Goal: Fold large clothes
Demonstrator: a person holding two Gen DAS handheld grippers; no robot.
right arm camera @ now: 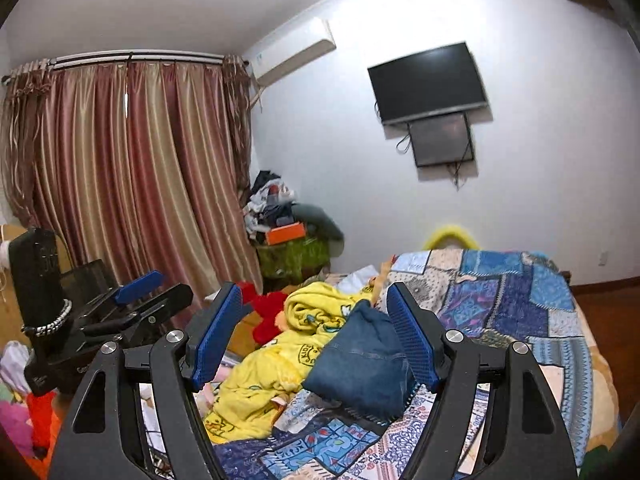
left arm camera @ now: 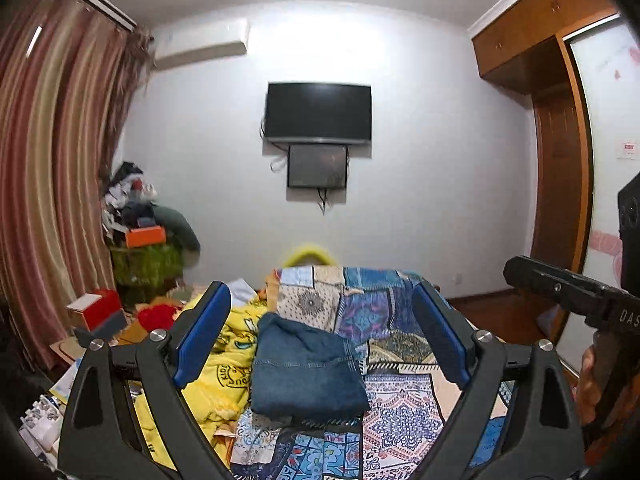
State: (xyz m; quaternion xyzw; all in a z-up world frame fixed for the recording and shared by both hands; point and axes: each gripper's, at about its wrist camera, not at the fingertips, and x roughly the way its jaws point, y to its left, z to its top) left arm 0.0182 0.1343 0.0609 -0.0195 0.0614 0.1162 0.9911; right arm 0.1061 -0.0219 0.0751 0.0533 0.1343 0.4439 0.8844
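Left tool (left arm camera: pixel 320 336): blue pads (left arm camera: pixel 204 334) spread wide, nothing between them, pointing roughly level across the bed. Right tool (right arm camera: pixel 316 334): pads also apart, a bit narrower, empty too. Each tool shows up at the edge of the other's view, right one at the right edge of the left wrist view, left one at the left edge of the right wrist view with a hand on its grip and a beaded bracelet (right arm camera: pixel 50 322) on the wrist. Folded blue jeans (left arm camera: pixel 306 368) lie on the patchwork quilt (left arm camera: pixel 400 408) just beyond both tools, not touched by either. Crumpled yellow printed blanket (left arm camera: pixel 224 372) sits right beside the jeans on the left, touching them. Red plush thing (right arm camera: pixel 268 312) past the blanket near the bed edge. Further out: clutter pile (left arm camera: pixel 140 216) in the corner by the striped curtain (left arm camera: pixel 52 184), wall TV (left arm camera: pixel 318 112) with a smaller screen under it, AC unit (left arm camera: pixel 200 44) up high, wooden wardrobe (left arm camera: pixel 556 152) on the right.
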